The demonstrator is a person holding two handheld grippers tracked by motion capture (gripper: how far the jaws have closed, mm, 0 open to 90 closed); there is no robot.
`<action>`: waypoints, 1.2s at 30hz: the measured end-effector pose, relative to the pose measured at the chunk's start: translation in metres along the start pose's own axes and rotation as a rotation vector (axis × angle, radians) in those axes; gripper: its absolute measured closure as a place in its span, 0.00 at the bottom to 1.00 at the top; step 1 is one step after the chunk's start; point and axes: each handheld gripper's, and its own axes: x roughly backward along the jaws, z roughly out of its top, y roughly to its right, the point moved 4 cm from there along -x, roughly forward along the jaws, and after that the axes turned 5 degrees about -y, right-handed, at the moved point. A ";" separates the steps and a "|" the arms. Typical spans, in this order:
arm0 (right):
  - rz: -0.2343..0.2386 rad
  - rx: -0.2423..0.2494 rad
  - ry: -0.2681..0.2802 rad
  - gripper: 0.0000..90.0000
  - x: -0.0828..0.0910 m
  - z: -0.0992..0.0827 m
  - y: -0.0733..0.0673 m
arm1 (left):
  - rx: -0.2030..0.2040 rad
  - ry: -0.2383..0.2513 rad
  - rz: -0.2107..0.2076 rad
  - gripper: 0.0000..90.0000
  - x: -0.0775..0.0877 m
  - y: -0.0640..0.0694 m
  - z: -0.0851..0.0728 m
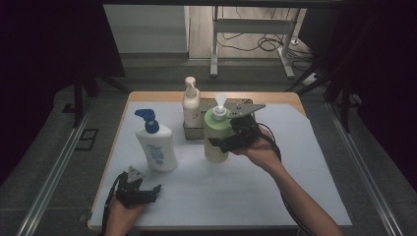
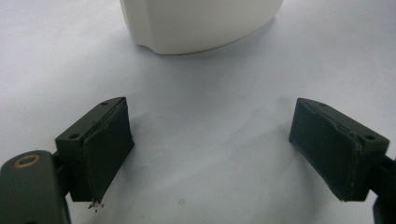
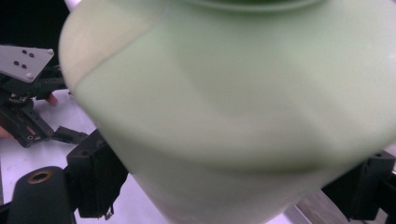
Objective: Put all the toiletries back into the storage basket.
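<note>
Right gripper (image 1: 227, 141) jaws clamped on the green bottle (image 1: 216, 135), wide apart; bottle blurred in its own view, top cropped. Left gripper (image 1: 147, 192) jaws spread, nothing between; white bottle (image 1: 156, 142) just ahead, blue label print unreadable, only its base in the left gripper view.

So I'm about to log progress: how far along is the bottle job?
Looks done: a cream pump bottle stands in the tray. In hand: the right gripper is clamped on the green bottle in front of the tray. Likely left: the white bottle with the blue pump, near the open left gripper.
</note>
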 end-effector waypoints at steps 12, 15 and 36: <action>-0.037 -0.013 0.020 0.15 0.006 0.018 0.017 | -0.001 -0.001 0.001 0.14 0.000 0.000 0.000; -0.046 -0.022 0.027 0.15 0.007 0.022 0.022 | 0.000 0.000 0.002 0.14 0.000 0.000 0.000; -0.126 -0.075 0.040 0.15 -0.002 0.040 0.057 | 0.000 0.000 0.001 0.14 0.000 0.000 0.000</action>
